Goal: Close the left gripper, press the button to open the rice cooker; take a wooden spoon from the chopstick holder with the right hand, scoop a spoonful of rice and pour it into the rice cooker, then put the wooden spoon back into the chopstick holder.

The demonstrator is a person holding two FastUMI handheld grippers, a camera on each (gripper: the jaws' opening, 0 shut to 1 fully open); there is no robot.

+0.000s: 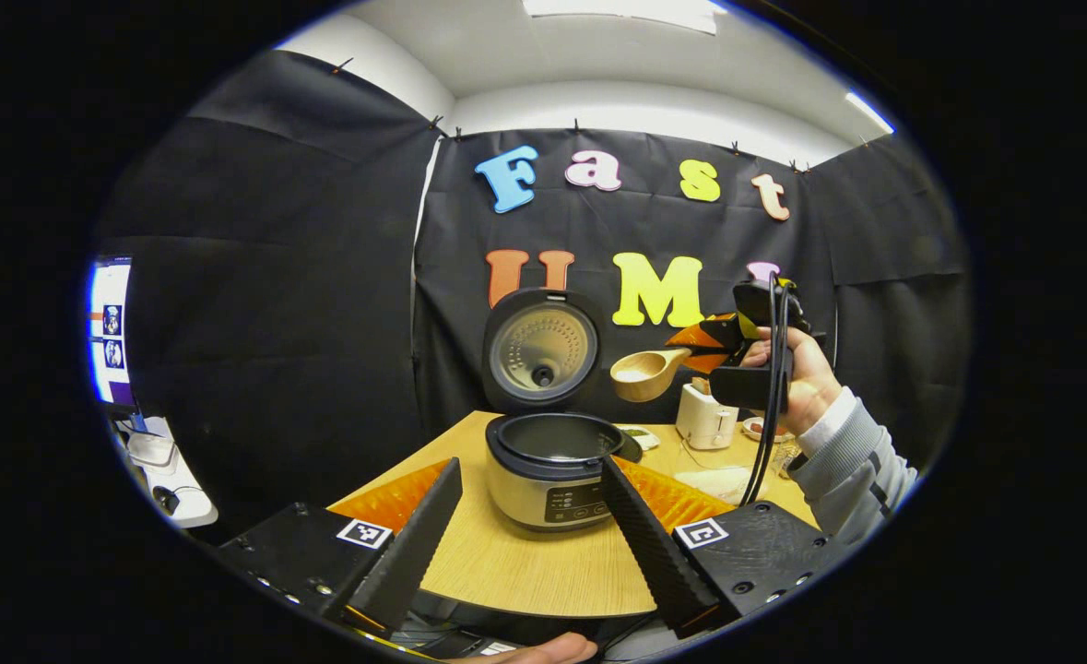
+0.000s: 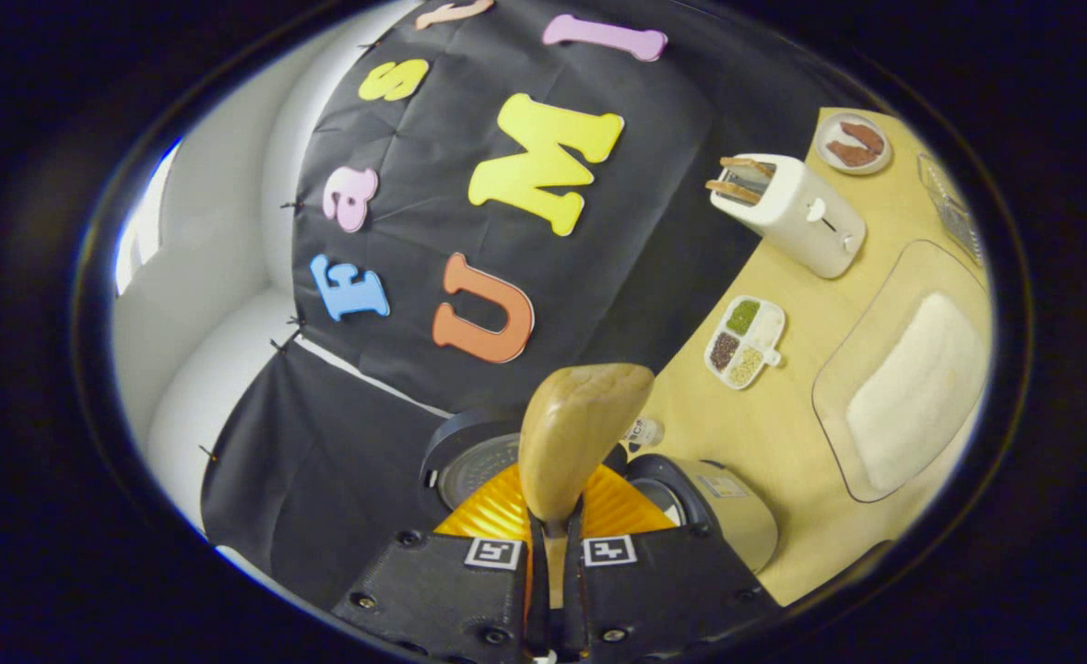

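Observation:
The rice cooker stands on the wooden table with its lid swung up. My left gripper is open in front of it, fingers spread to either side and holding nothing. Above and to the right of the pot, my right gripper is shut on the handle of the wooden spoon, whose bowl holds white rice. In the right gripper view the spoon sticks out from my right gripper, with the cooker and its lid below it.
A white toaster with bread in it stands behind the cooker. Near it are a divided dish of grains, a clear tray of rice and a small plate. A monitor glows at far left.

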